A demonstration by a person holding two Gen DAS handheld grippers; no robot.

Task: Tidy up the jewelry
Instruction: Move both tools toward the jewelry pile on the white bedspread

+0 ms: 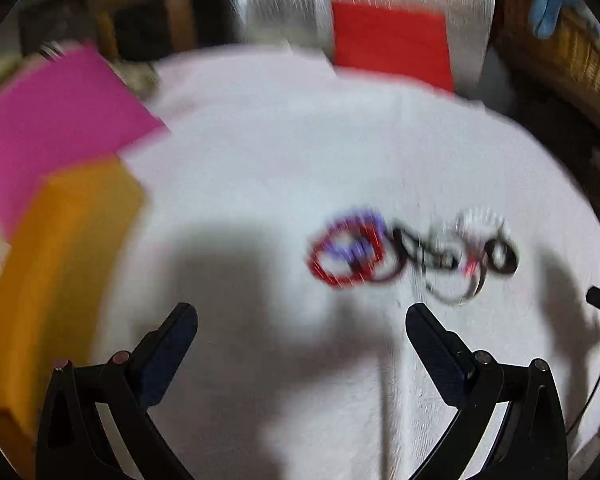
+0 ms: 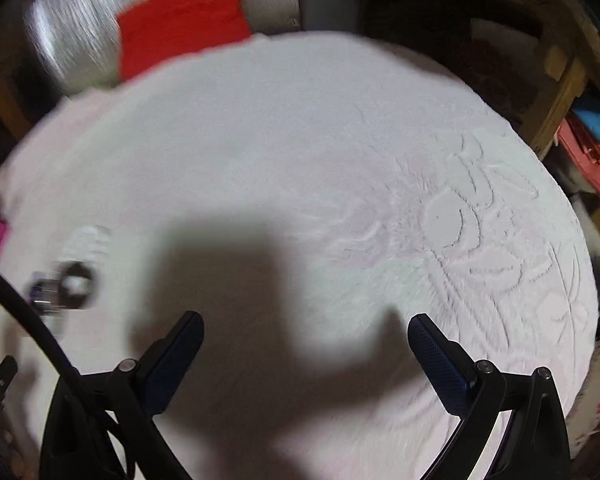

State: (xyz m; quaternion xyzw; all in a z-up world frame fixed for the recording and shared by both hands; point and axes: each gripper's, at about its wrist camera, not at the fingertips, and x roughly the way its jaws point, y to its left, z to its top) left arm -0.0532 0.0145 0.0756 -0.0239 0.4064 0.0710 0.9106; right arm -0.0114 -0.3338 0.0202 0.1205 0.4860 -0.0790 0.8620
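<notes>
A: Largest first. White cloth (image 1: 260, 152) covers the table; embossed pattern on its right part in the right wrist view. Both views blurred.

B: Then the sheets. Pink sheet (image 1: 56, 120) at far left, orange sheet (image 1: 60, 276) just in front of it, overlapping its near edge. Red sheet (image 1: 392, 40) at the far edge, against a silvery backdrop.

A: Left hand-held gripper (image 1: 302, 316): jaws wide apart, nothing between them, above the cloth. Right hand-held gripper (image 2: 306, 324): same, spread wide and empty.

B: Jewelry (image 1: 408, 254) lies in a small pile on the cloth, just ahead and right of the left gripper. Red and purple loops on its left, dark and silvery pieces on its right. Blur hides finer detail. In the right view only its edge shows, far left.
</notes>
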